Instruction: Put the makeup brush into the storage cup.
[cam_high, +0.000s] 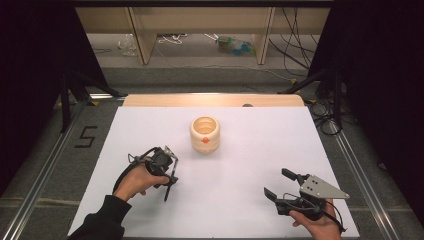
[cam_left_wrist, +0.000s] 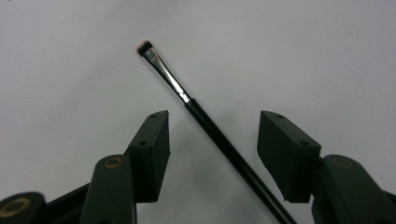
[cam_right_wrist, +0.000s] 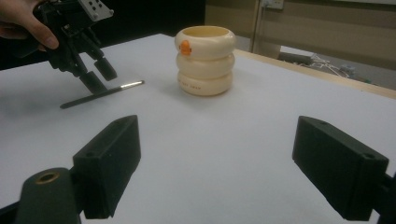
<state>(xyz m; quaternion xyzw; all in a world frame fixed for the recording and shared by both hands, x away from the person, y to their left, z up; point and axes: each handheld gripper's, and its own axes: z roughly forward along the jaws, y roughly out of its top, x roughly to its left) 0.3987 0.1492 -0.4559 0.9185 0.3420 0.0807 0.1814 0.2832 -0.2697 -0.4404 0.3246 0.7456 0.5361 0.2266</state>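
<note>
My left gripper (cam_left_wrist: 212, 135) straddles the slim makeup brush (cam_left_wrist: 205, 119) lying on the desk (cam_high: 250, 165) toward its near-left corner, jaws apart, apparently not touching it. My right gripper (cam_high: 281, 185) waits wide open, holding nothing, by the near-right corner.

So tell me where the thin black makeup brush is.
The thin black makeup brush lies flat on the white table, between the left gripper's open jaws, left of the cream ringed holder.
</note>
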